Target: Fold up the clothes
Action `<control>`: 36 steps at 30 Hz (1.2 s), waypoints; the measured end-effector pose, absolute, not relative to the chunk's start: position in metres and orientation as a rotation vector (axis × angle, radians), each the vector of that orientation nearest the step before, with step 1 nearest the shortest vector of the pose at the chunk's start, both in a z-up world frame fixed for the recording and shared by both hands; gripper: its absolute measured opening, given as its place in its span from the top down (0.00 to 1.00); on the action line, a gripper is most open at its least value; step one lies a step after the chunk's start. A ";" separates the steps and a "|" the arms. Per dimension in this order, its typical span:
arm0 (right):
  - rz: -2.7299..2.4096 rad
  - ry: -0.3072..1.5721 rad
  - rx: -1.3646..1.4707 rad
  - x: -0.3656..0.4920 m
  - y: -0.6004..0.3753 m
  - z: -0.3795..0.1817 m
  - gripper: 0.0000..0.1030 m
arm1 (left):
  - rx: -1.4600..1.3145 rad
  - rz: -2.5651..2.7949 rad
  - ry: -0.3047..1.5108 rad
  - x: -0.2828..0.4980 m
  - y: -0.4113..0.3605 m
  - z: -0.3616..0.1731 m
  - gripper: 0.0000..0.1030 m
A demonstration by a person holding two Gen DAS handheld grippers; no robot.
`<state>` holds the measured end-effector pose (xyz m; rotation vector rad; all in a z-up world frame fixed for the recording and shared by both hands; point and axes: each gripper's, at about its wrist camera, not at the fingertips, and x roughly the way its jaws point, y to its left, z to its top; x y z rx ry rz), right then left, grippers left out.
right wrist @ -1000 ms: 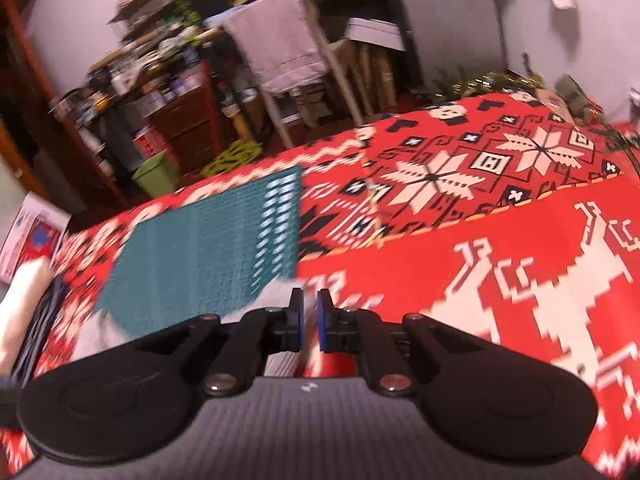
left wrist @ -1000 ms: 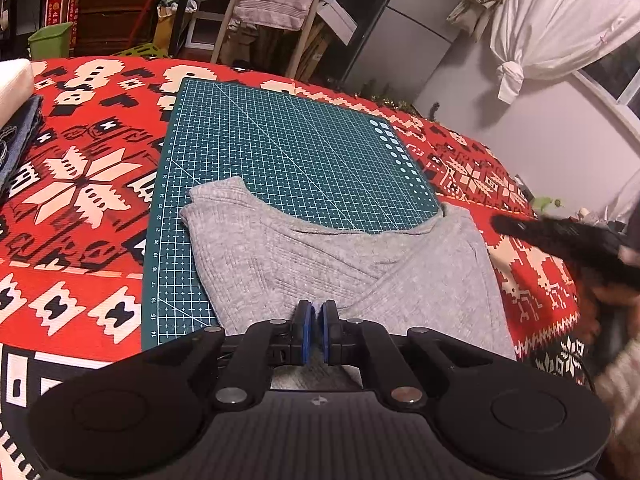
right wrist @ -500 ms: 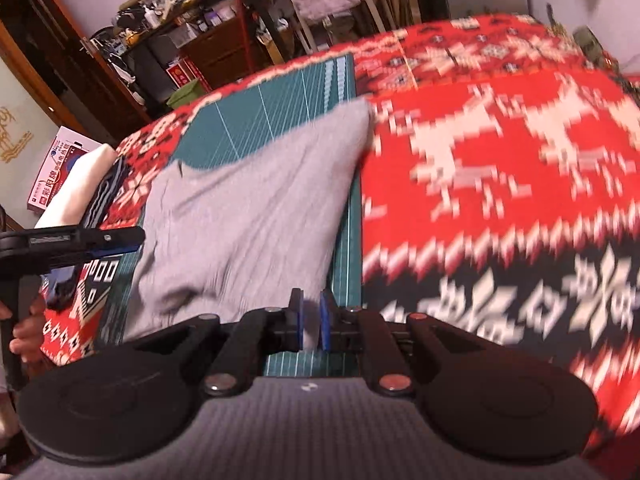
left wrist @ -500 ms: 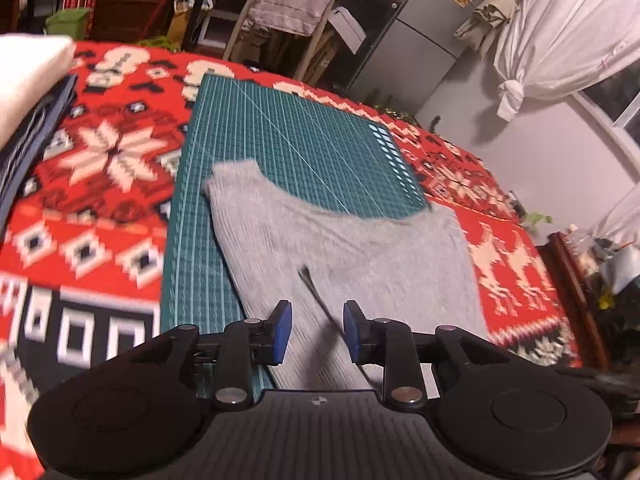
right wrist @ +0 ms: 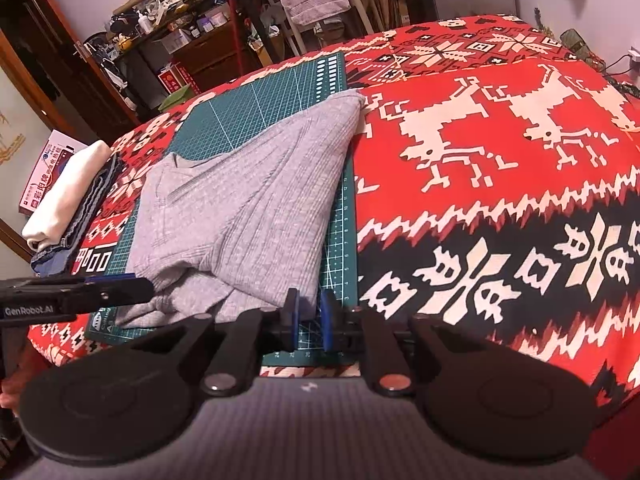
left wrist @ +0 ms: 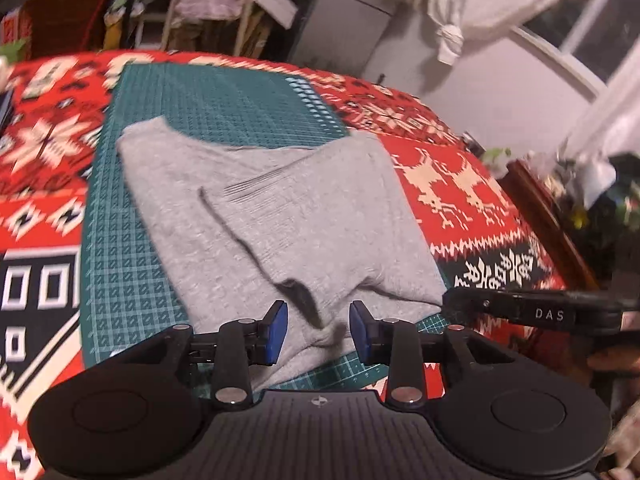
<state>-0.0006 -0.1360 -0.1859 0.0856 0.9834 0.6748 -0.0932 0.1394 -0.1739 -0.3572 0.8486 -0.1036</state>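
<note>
Sweater (left wrist: 280, 216) lies folded on the green mat (left wrist: 120, 280): soft, limp, best pinched at its rumpled near hem. Left gripper (left wrist: 318, 334) gapes wide, empty; right gripper (right wrist: 308, 318) stands slightly parted, holding nothing.

The gray top (right wrist: 244, 200) is soft ribbed cloth. The green mat (left wrist: 120, 280) looks smooth. The left tongs (left wrist: 316, 334) are matt black plastic.

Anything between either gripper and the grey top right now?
Nothing visible. The left gripper has its jaws open right at the bunched near edge of the grey top. The right gripper, jaws slightly apart, sits at the top's near right corner on the green cutting mat. No other item lies between them.
</note>
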 end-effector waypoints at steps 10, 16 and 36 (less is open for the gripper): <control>0.676 0.955 0.004 -0.004 -0.128 -0.182 0.97 | -0.095 -0.127 0.851 -0.102 0.118 -0.154 0.99; 0.673 0.960 0.004 -0.003 -0.128 -0.184 0.97 | 0.001 -0.140 0.909 -0.096 0.105 -0.170 0.99; 0.941 0.836 -0.093 -0.033 -0.065 -0.143 0.91 | -0.167 -0.110 0.881 -0.110 0.127 -0.160 0.83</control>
